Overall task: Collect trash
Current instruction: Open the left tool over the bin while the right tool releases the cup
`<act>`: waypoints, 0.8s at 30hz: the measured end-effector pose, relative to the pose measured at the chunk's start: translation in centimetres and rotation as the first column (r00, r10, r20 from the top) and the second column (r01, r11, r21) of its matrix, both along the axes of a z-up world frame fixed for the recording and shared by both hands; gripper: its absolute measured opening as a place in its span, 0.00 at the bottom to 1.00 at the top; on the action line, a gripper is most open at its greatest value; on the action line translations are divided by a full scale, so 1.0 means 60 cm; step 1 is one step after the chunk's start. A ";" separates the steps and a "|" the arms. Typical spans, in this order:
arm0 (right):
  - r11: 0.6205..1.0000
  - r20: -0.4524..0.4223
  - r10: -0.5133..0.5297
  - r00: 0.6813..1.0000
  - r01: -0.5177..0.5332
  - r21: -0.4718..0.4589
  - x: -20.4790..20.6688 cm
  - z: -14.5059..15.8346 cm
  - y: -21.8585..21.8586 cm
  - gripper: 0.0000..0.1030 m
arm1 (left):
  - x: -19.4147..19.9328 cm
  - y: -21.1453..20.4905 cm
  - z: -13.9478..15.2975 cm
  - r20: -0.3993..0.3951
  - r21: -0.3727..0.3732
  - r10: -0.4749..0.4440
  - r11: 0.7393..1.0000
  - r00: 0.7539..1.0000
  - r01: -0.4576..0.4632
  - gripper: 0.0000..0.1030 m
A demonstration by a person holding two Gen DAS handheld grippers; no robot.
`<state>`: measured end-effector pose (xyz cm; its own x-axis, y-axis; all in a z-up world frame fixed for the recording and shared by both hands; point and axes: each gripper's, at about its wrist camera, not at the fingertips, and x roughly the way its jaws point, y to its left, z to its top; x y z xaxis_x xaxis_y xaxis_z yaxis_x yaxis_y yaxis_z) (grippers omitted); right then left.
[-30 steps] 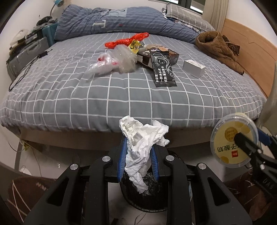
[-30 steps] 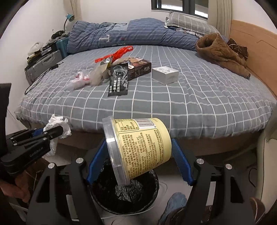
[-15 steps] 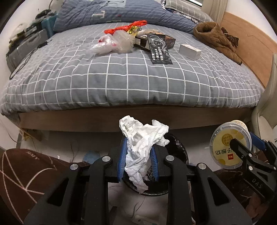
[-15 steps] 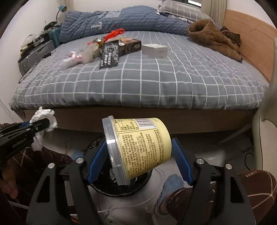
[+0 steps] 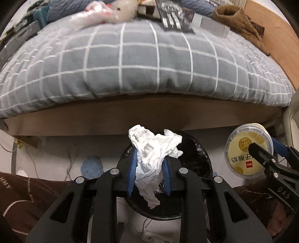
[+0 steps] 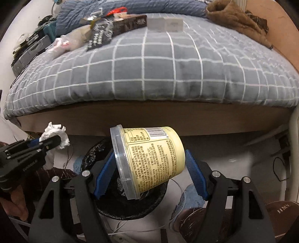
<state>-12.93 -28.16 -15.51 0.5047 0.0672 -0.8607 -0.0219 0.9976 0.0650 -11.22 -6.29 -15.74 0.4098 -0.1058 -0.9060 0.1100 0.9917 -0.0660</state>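
Note:
A crumpled white tissue is clamped in my left gripper, which is shut on it and hangs right over the black-lined trash bin on the floor. My right gripper is shut on a pale yellow yoghurt tub with a clear lid, tipped sideways above the same bin. The tub and right gripper show at the right of the left wrist view. The tissue and left gripper show at the left of the right wrist view.
The bed with a grey checked cover rises just behind the bin, its wooden base close. On it lie a clear plastic bag, black packets, a white box and a brown coat. Brown slippers and cables lie on the floor.
Both grippers have sunk toward the floor and tipped downward. The bed now fills the upper frame and the bin sits larger under the tissue and the tub. Both grips are unchanged.

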 end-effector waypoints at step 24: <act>1.000 -0.087 0.007 0.996 -0.008 -0.017 0.026 -0.072 -0.019 0.68 | 0.054 -0.090 -0.109 -0.122 0.020 -0.050 0.998 0.991 0.053 0.71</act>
<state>-11.36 -29.27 -19.82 0.4276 0.0553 -0.9023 -0.0243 0.9985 0.0496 -7.98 -11.70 -22.25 0.2915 -0.1026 -0.9511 0.1533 0.9864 -0.0594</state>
